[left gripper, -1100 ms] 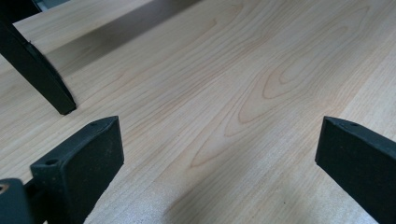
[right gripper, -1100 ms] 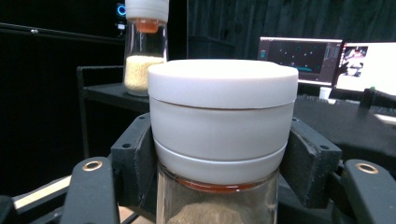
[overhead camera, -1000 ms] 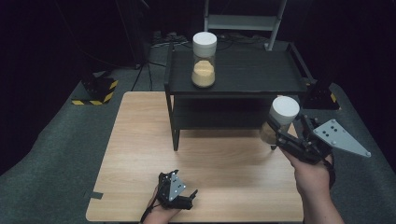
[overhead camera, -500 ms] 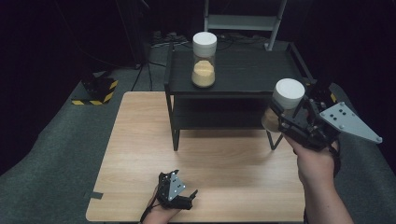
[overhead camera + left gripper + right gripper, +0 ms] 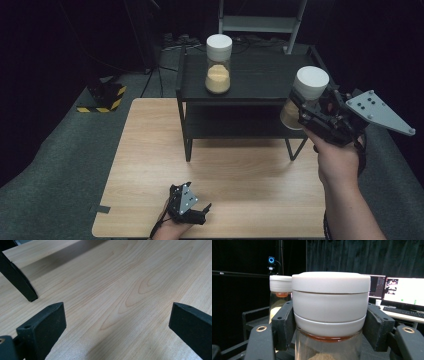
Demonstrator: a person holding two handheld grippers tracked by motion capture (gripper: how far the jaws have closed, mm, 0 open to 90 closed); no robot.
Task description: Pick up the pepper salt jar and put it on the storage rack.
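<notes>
**Pale wood desk, one jar held in the air**

Wood grain runs across the desk [image 5: 150, 165], and near its front edge on the left sits the left gripper [image 5: 192, 214], low over the surface in the person's left hand. In the left gripper view its jaws stand spread wide with bare desk [image 5: 120, 290] between them, pinching nothing; a black shelf leg [image 5: 17, 280] meets the desk just beyond.

Farther back, in the middle, a black shelf [image 5: 260, 80] stands on the desk's rear half. On its top board stands a second jar [image 5: 219, 64], upright, white-lidded, about half full of tan grains.

To the right, the right gripper [image 5: 306, 107] pinches the jar [image 5: 309, 89] in mid-air, off the shelf's right front corner and near the level of its top board. The jar is upright. In the right gripper view the jaws press on both sides of the jar [image 5: 329, 312] at the base of its white lid, where the glass begins; tan grains show low in the glass. The second jar [image 5: 279, 290] stands behind it to the left.
</notes>
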